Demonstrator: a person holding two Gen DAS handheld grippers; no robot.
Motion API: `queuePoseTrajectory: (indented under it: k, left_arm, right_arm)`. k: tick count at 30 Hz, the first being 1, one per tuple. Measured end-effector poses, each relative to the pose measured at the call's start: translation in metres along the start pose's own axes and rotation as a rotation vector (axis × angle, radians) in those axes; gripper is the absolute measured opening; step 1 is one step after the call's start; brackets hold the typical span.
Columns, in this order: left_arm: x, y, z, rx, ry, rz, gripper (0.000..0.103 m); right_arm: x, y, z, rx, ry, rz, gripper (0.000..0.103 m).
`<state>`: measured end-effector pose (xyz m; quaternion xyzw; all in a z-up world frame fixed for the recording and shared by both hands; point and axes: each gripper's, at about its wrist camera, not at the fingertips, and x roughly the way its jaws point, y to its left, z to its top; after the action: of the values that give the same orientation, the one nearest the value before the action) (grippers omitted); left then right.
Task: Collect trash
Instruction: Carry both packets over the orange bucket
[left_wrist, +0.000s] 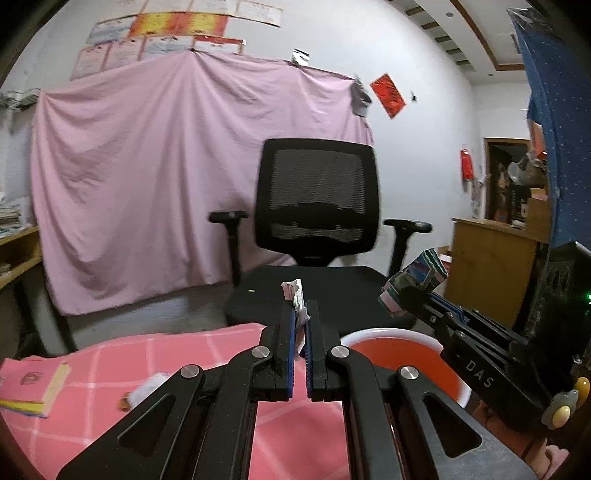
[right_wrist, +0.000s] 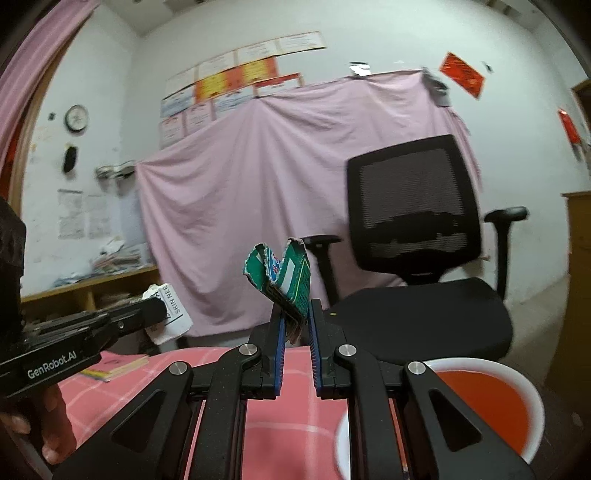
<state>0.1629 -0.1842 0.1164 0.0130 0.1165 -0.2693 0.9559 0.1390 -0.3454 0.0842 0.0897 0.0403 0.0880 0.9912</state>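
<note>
My left gripper (left_wrist: 301, 314) is shut on a white crumpled paper wrapper (left_wrist: 295, 295), held above the pink checked table (left_wrist: 184, 354); it shows from the side in the right wrist view (right_wrist: 162, 310) with the wrapper (right_wrist: 173, 317). My right gripper (right_wrist: 295, 314) is shut on a torn green card packet (right_wrist: 284, 277), held above the table near the red bowl with a white rim (right_wrist: 487, 402). The right gripper also shows in the left wrist view (left_wrist: 402, 299) with the packet (left_wrist: 417, 280), just beyond the bowl (left_wrist: 402, 354).
A black office chair (left_wrist: 317, 206) stands past the table's far edge. A book (left_wrist: 33, 387) lies at the table's left, with a white tissue scrap (left_wrist: 147, 386) and a small brown piece (left_wrist: 123, 402) near it. A pink sheet (left_wrist: 147, 177) hangs behind; a wooden cabinet (left_wrist: 491, 266) stands on the right.
</note>
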Motion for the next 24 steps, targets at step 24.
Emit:
queuePoseTrajectory:
  k: [24]
  left_arm:
    - [0.098,-0.047,-0.004,-0.114,0.236,-0.177,0.004]
  right_arm:
    - [-0.001,-0.083,-0.014,0.174,0.122,-0.2,0.027]
